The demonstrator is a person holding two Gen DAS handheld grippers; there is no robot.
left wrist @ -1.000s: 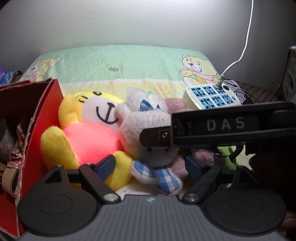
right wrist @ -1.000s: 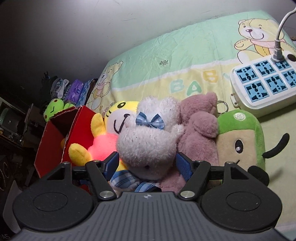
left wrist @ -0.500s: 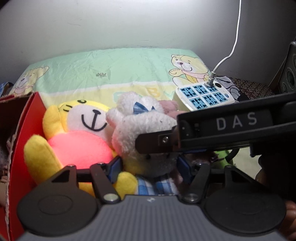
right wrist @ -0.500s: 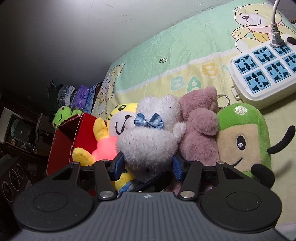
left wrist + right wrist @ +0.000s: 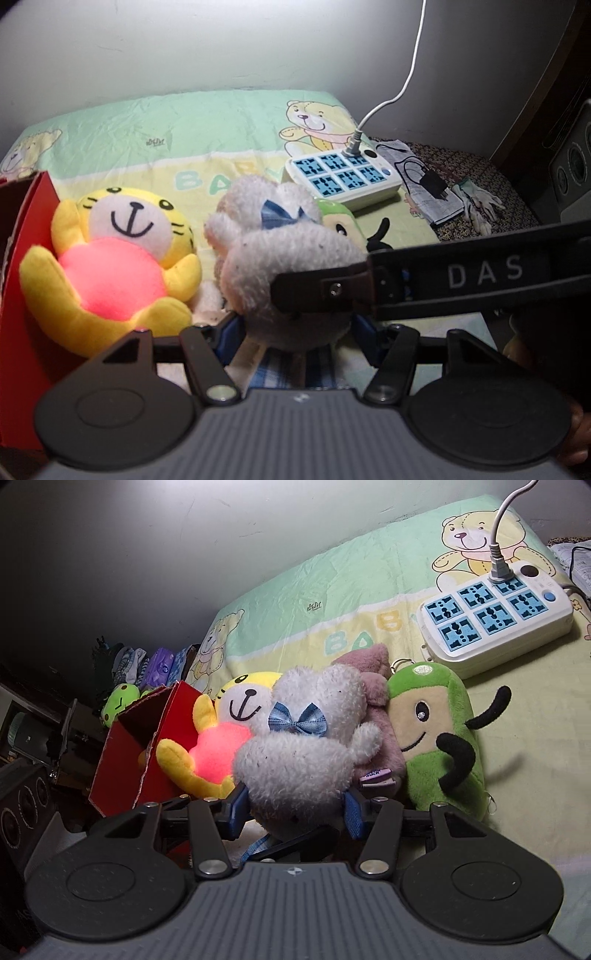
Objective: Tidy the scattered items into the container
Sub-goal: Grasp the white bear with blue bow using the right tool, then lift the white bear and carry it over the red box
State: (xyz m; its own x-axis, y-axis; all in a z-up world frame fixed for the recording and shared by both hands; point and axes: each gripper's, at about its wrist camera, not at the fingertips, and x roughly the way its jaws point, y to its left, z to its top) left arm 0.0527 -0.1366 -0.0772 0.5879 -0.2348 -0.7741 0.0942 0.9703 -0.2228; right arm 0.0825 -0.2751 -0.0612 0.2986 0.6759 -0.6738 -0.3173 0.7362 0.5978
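Note:
A white plush rabbit (image 5: 280,258) with a blue bow is gripped from two sides. My left gripper (image 5: 295,328) is shut on its lower body above the checked cloth. My right gripper (image 5: 295,808) is shut on its fluffy head (image 5: 306,749). In the left wrist view one black finger (image 5: 325,291) of the right gripper crosses in front of the rabbit. A yellow tiger plush (image 5: 125,251) leans on the open red box (image 5: 22,295) at the left. A pink plush (image 5: 373,686) and a green plush (image 5: 436,731) lie just right of the rabbit.
A white power strip (image 5: 495,620) with a plugged cable lies on the bear-print bedding (image 5: 166,133) behind the toys. Gloves (image 5: 480,206) and a cloth rest on patterned fabric at the right. A green frog toy (image 5: 118,701) sits behind the red box (image 5: 125,768).
Both grippers' jaws closed onto the white rabbit, which stood loose between them a second ago. Both hands then shifted and rose a little with it, away from the pile.

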